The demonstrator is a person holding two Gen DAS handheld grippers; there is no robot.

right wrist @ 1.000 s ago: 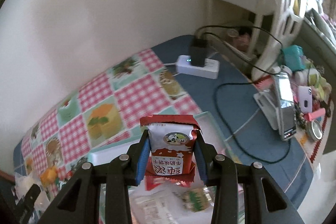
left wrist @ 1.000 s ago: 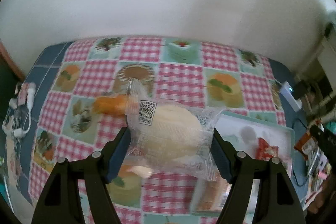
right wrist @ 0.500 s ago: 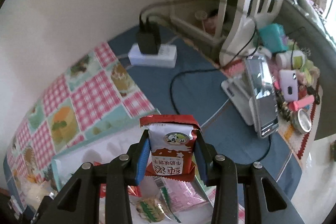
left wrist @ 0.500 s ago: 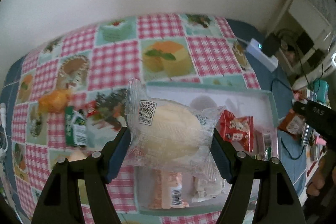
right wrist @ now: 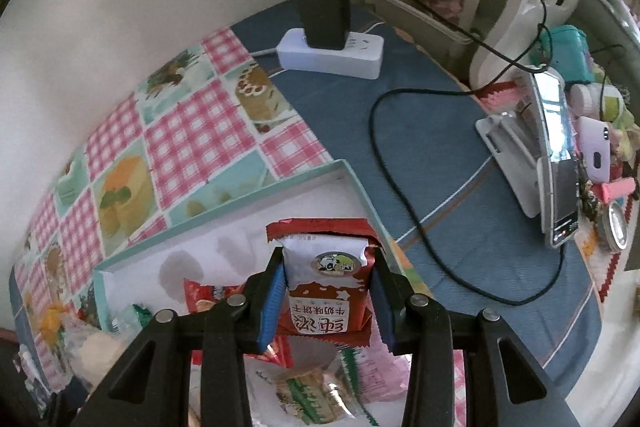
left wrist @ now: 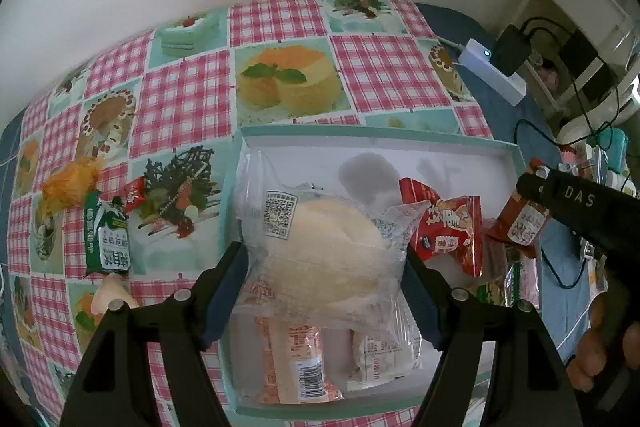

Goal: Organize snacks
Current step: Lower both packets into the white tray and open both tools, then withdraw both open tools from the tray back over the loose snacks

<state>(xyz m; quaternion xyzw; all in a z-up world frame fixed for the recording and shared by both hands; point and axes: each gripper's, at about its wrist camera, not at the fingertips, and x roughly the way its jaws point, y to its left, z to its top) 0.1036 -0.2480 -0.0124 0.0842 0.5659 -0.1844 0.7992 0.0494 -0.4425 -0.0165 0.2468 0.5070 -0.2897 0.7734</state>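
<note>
The bun in its clear wrapper point(left wrist: 320, 259) is pinched between the pads of the left gripper point(left wrist: 324, 291), and it now hangs over the shallow white tray point(left wrist: 376, 141); a second ago the same view showed it above the checked tablecloth with only a corner of the tray in sight. The red-and-white biscuit packet point(right wrist: 326, 287), pinched by the right gripper point(right wrist: 326, 303), has likewise come in over the tray's right end, where before it was held higher with the cloth and power strip behind it. Both snacks look ready to be let go into the tray.

In the tray below the bun lie an orange packet point(left wrist: 296, 363) and a white packet point(left wrist: 384, 355); just right of the bun is a red packet point(left wrist: 444, 231). The bare floor of the tray lies farther back, so the bun would land on other packets unless it is carried that way.

Left of the tray, on the tablecloth point(left wrist: 188, 99), a green packet point(left wrist: 106, 239), a small red one point(left wrist: 134, 193) and an orange snack point(left wrist: 70, 183) are not yet gathered. Well right of the tray stand a power strip point(right wrist: 332, 53) and a trailing black cable point(right wrist: 416, 211), clear of the work.
</note>
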